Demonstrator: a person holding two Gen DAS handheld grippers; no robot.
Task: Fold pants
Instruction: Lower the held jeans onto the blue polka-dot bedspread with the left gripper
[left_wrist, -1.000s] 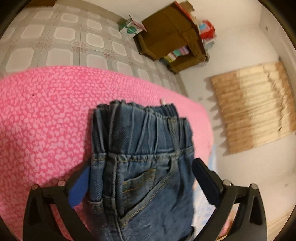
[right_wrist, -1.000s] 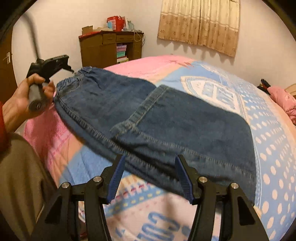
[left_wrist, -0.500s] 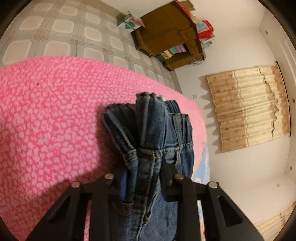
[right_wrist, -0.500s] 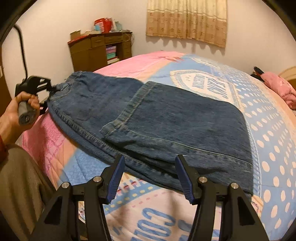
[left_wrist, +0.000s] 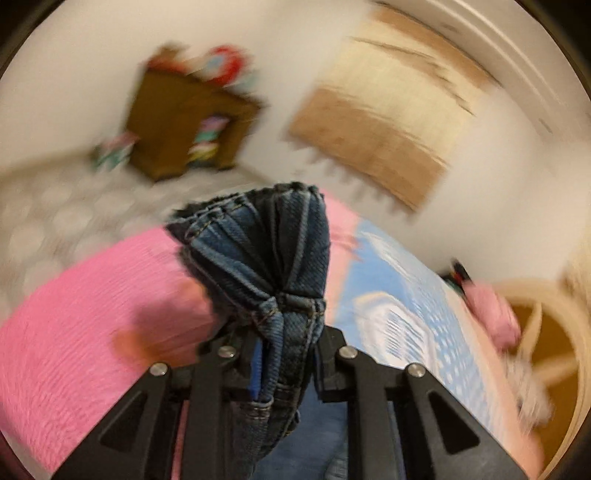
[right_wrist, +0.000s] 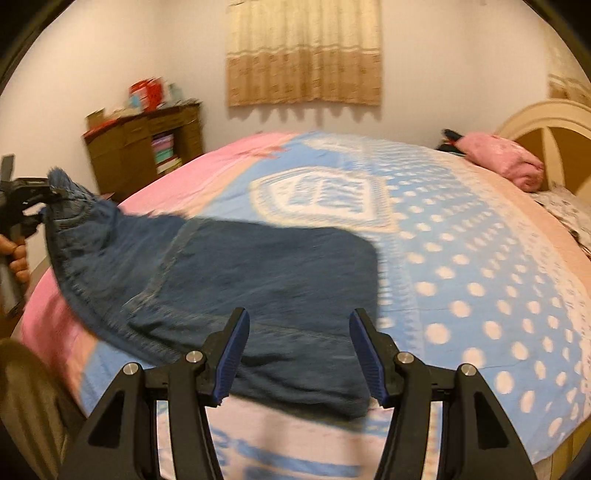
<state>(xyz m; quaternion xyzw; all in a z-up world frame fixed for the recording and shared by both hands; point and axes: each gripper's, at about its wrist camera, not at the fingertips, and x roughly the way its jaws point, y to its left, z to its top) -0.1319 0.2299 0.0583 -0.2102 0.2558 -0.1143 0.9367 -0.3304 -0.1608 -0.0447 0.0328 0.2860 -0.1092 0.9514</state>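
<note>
Blue denim pants (right_wrist: 258, 280) lie partly folded on the bed, the legs doubled over near me. My left gripper (left_wrist: 286, 354) is shut on the bunched elastic waistband (left_wrist: 266, 251) and lifts it off the bed; it also shows at the left edge of the right wrist view (right_wrist: 29, 199), held by a hand. My right gripper (right_wrist: 297, 354) is open and empty, hovering just above the near folded edge of the pants.
The bed has a pink and blue dotted cover (right_wrist: 461, 266). A pink cloth (right_wrist: 502, 158) lies by the cream headboard (right_wrist: 546, 125). A brown cabinet (right_wrist: 144, 147) stands at the far left wall under a curtained window (right_wrist: 303, 55).
My left gripper closed on the waistband, then lifted and swung it up, blurring its view. The right gripper stayed open over the pants and tilted towards the headboard.
</note>
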